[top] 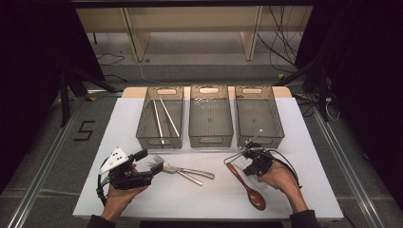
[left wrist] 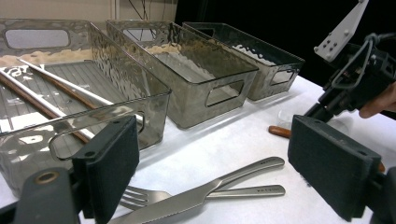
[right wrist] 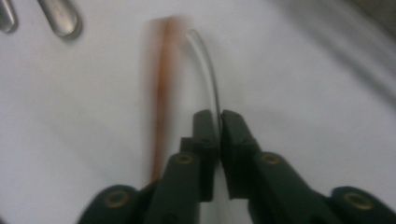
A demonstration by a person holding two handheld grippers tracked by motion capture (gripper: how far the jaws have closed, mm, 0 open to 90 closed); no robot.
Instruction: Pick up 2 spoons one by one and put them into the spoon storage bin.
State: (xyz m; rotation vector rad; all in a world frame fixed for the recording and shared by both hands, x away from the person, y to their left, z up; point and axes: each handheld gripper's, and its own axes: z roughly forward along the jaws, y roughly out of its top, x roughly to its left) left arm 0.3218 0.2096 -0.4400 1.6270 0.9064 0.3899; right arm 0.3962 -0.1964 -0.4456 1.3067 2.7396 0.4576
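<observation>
Left hand-held gripper (top: pixel 153 167): held low at the near left of the surface (top: pixel 119 142), pointing right; jaws spread wide with nothing pinched. In the left gripper view the fork and knife lie on the surface between and beyond the two pads.
Left bin (top: pixel 145 124): clear grey, at the far side of the surface; two chopsticks (top: pixel 164 118) lie inside it lengthwise.
Fork (top: pixel 183 174): metal, flat on the surface just right of the left hand-held gripper, tines toward it.
Knife (top: pixel 190 171): metal, crossing over the fork, handle pointing right.
Middle bin (top: pixel 210 118): clear grey, beside the left bin.
Wooden spoon (top: pixel 247 186): flat on the surface, bowl toward the near edge, handle running up toward the right hand-held gripper and just beside its jaws.
Right hand-held gripper (top: pixel 246 154): held at the near right of the surface, just in front of the right bin; jaws pressed together, pinching a thin clear plastic piece (right wrist: pixel 211 79) that curves away from the tips beside the spoon handle. What this piece is cannot be told.
Right bin (top: pixel 259 116): clear grey, beside the middle bin.
</observation>
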